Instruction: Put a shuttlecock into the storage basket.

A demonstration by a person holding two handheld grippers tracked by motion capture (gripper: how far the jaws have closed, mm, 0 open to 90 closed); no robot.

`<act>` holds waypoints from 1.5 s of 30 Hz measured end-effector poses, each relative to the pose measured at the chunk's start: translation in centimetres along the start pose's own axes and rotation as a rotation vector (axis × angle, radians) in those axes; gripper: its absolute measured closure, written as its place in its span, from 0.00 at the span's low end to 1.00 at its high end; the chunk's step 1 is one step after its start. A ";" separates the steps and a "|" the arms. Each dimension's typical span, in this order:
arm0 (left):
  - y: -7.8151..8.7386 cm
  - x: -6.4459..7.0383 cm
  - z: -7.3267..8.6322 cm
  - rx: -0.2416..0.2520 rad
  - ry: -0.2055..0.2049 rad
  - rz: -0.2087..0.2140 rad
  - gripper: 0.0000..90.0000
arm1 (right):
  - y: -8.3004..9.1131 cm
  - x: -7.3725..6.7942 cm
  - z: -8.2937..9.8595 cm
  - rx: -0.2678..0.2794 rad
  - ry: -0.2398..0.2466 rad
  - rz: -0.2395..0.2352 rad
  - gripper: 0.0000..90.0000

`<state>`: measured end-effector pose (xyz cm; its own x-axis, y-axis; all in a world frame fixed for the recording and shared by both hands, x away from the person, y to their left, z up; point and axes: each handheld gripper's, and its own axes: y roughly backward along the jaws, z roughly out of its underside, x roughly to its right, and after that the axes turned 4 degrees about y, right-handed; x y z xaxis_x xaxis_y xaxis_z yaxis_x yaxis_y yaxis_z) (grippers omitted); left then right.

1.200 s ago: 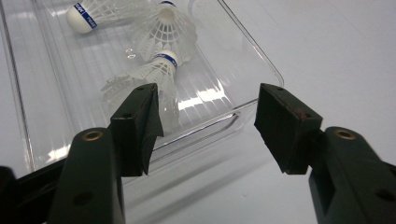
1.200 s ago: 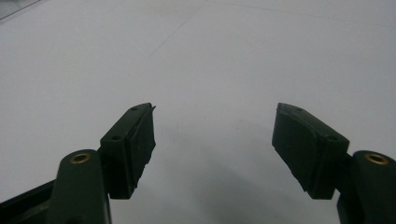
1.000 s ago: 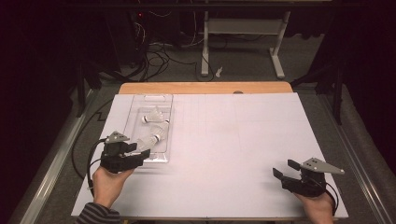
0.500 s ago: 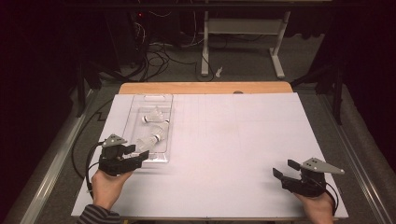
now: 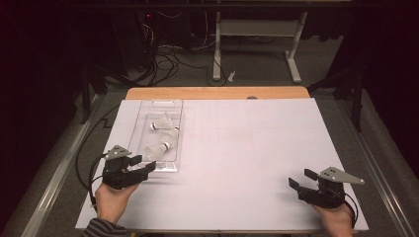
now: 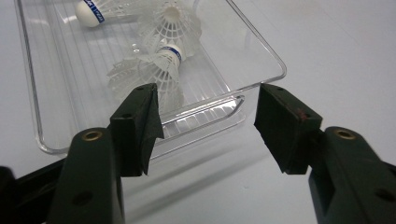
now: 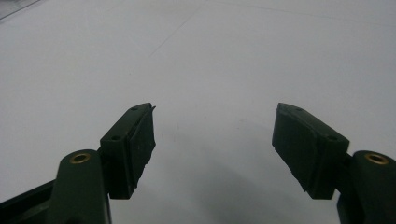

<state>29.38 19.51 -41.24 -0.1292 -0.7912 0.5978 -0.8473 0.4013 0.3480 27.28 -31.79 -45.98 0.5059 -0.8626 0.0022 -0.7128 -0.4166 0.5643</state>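
Note:
A clear plastic tray (image 5: 174, 167) lies on the left part of the white table sheet and holds three white shuttlecocks (image 5: 164, 144). My left gripper (image 5: 142, 166) rests at the tray's near end, open, with nothing between its jaws. In the left gripper view the tray's near corner (image 6: 261, 79) sits just beyond the jaws, and a shuttlecock with a blue band (image 6: 159, 70) lies inside it. My right gripper (image 5: 302, 179) stands open at the near right of the table. In the right gripper view its jaws (image 7: 212, 140) hang over bare white surface.
The white sheet (image 5: 247, 148) covers a wooden tabletop whose far edge (image 5: 217, 93) shows. Beyond it are dark floor, cables (image 5: 163, 61) and a white desk frame (image 5: 257, 34). Metal rails run along both table sides.
My left gripper has shifted slightly nearer and to the left along the tray's near end. The right gripper has stayed put.

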 end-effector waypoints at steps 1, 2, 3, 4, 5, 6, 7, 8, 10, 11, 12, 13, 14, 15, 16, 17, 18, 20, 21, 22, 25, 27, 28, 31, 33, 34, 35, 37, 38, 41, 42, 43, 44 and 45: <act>0.0 0.0 0.1 0.002 0.001 -0.001 0.45 | 0.0 0.0 0.0 0.000 -0.001 0.000 0.34; 0.0 -0.1 0.1 0.001 0.002 -0.001 0.45 | 0.0 0.0 0.0 0.000 -0.001 0.000 0.34; 0.1 -0.1 0.1 0.003 0.003 -0.001 0.45 | 0.0 0.0 0.0 0.000 0.000 0.000 0.34; 0.1 -0.2 0.2 0.004 0.005 -0.001 0.45 | 0.0 0.0 0.0 0.000 0.000 0.000 0.34; 0.1 -0.2 0.2 0.005 0.003 -0.002 0.45 | 0.0 0.0 0.0 0.000 0.000 0.000 0.34; 0.1 -0.3 0.2 0.005 0.005 -0.002 0.45 | 0.0 0.0 0.0 0.000 0.000 0.000 0.34; 0.1 -0.3 0.2 0.006 0.007 -0.002 0.45 | 0.0 0.0 0.0 0.000 0.000 0.000 0.34; 0.2 -0.4 0.3 0.009 0.008 -0.002 0.45 | 0.0 0.0 0.0 0.000 0.000 0.000 0.34; 0.2 -0.5 0.3 0.012 0.009 -0.002 0.45 | 0.0 0.0 0.0 0.000 0.000 0.001 0.34; 0.3 -0.5 0.3 0.012 0.009 -0.002 0.45 | 0.0 0.0 0.0 0.000 0.000 0.000 0.34; 0.3 -0.6 0.4 0.015 0.009 -0.002 0.45 | 0.0 0.0 0.0 0.000 0.000 0.000 0.34; 0.3 -0.6 0.4 0.017 0.012 -0.002 0.45 | 0.0 0.0 0.0 0.000 0.000 0.000 0.34; 0.3 -0.6 0.4 0.018 0.014 -0.002 0.45 | 0.0 0.0 0.0 0.000 0.000 0.000 0.34; 0.4 -0.7 0.4 0.018 0.013 -0.001 0.45 | 0.0 0.0 0.0 0.001 -0.001 0.000 0.34; 0.4 -0.8 0.5 0.019 0.012 -0.001 0.45 | 0.0 0.0 0.0 0.000 0.000 0.000 0.34; 0.4 -0.8 0.5 0.020 0.014 -0.001 0.45 | 0.0 0.0 0.0 0.000 0.000 0.000 0.34; 0.4 -0.9 0.5 0.022 0.016 0.000 0.45 | 0.0 0.0 0.0 0.001 -0.001 0.000 0.34; 0.5 -1.0 0.6 0.026 0.025 0.000 0.45 | 0.0 0.0 0.0 0.000 0.000 0.000 0.34; 0.5 -1.0 0.6 0.030 0.031 0.001 0.45 | 0.0 0.0 0.0 0.000 0.000 0.000 0.34; 0.5 -1.1 0.6 0.029 0.030 0.001 0.45 | 0.0 0.0 0.0 0.000 0.000 0.000 0.34; 0.6 -1.3 0.7 0.030 0.031 -0.001 0.45 | 0.0 0.0 0.0 0.000 0.000 0.000 0.34; 0.6 -1.3 0.7 0.033 0.030 -0.001 0.45 | 0.0 0.0 0.0 0.000 0.000 0.000 0.34; 0.7 -1.4 0.8 0.034 0.030 -0.001 0.45 | 0.0 0.0 0.0 0.000 0.000 0.000 0.34; 0.7 -1.5 0.9 0.034 0.030 -0.001 0.45 | 0.0 0.0 0.0 0.000 0.000 0.000 0.34; 0.8 -1.6 1.0 0.034 0.029 0.000 0.44 | 0.0 0.0 0.0 0.000 0.000 0.000 0.34; 0.8 -1.6 1.1 0.037 0.033 0.001 0.44 | 0.0 0.0 0.0 0.000 0.000 0.000 0.34; 0.8 -1.6 1.1 0.035 0.036 0.002 0.44 | 0.0 0.0 0.0 0.000 0.000 0.000 0.34; 0.8 -1.7 1.2 0.031 0.035 0.003 0.44 | 0.0 0.0 0.0 0.000 0.000 0.000 0.34; 0.8 -1.8 1.3 0.031 0.038 0.004 0.44 | 0.0 0.0 0.0 0.000 0.000 0.000 0.34; 0.8 -1.9 1.4 0.031 0.046 0.004 0.44 | 0.0 0.0 0.0 0.000 0.000 0.000 0.34; 0.8 -1.9 1.4 0.034 0.049 0.004 0.44 | 0.0 0.0 0.0 0.000 0.000 0.000 0.34; 0.9 -2.0 1.4 0.035 0.051 0.004 0.44 | 0.0 0.0 0.0 0.000 0.000 -0.001 0.34; 0.9 -2.0 1.4 0.038 0.054 0.006 0.44 | 0.0 0.0 0.0 0.000 0.001 -0.001 0.34; 0.9 -2.0 1.4 0.036 0.053 0.005 0.44 | 0.0 0.0 0.0 0.000 0.000 -0.001 0.34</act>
<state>28.14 20.80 -43.16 -0.1067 -0.7630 0.6376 -0.8649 0.3875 0.3189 27.27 -31.78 -45.98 0.5065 -0.8623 0.0022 -0.7126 -0.4171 0.5641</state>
